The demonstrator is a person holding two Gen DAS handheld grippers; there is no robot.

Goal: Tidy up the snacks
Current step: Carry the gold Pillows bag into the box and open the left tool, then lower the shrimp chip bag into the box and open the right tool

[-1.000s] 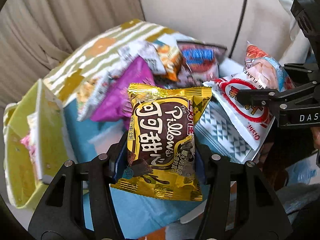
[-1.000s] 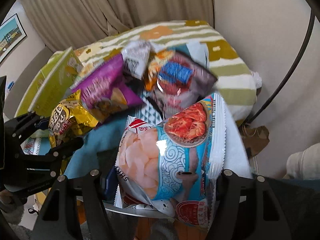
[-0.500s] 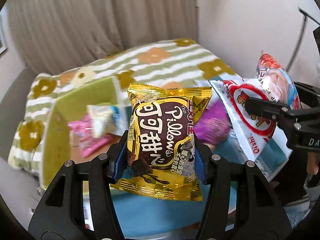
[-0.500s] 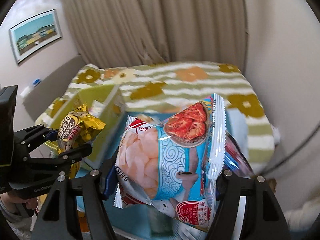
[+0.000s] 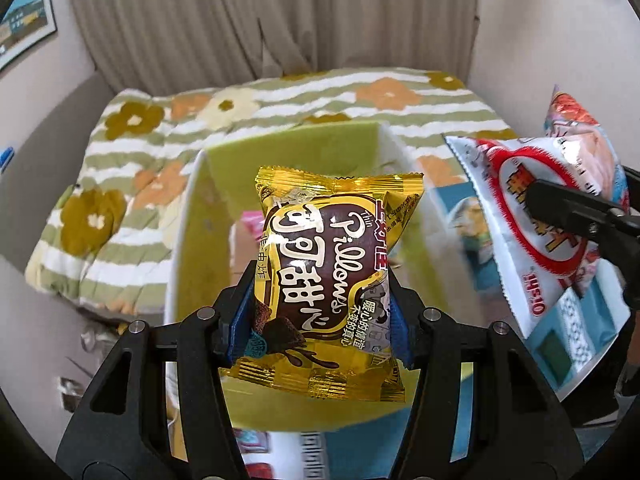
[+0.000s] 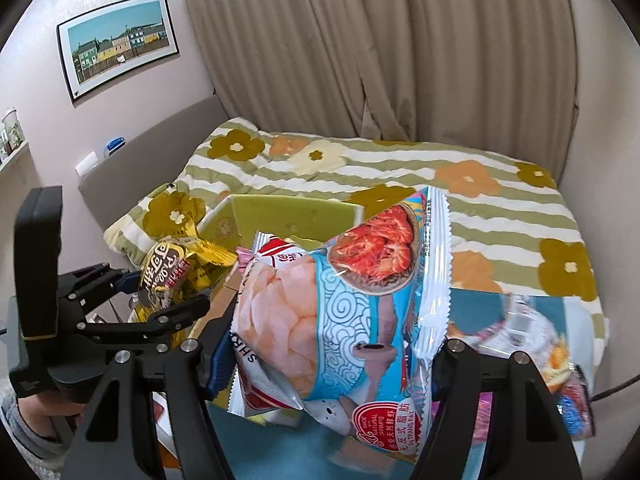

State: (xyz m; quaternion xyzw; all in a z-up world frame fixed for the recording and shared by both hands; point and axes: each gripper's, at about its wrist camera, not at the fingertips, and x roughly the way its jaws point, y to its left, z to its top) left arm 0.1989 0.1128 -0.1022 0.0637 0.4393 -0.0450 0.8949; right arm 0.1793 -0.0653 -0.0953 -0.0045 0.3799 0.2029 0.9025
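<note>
We hold the left tool (image 5: 322,312) clamped on a gold and brown cocoa pillow packet (image 5: 332,280), upright between its blue pads, above the open lime-green box (image 5: 280,152). Our right tool (image 6: 328,360) is clamped on a blue and white shrimp chip bag (image 6: 340,320), whose puffed body hides most of what lies below it.

From the left wrist we look down into the box, where something pink (image 5: 250,220) lies on its floor, and we see the red-ringed back of the chip bag at the right edge. From the right wrist we see only the box's far wall (image 6: 288,212), but also the left tool side-on with a hand and grey sleeve (image 6: 28,428) behind it, blurred snack packets (image 6: 536,344) on the blue surface at the right, the flowered striped bed (image 6: 400,168), a curtain (image 6: 360,40) and a framed picture (image 6: 118,42).
</note>
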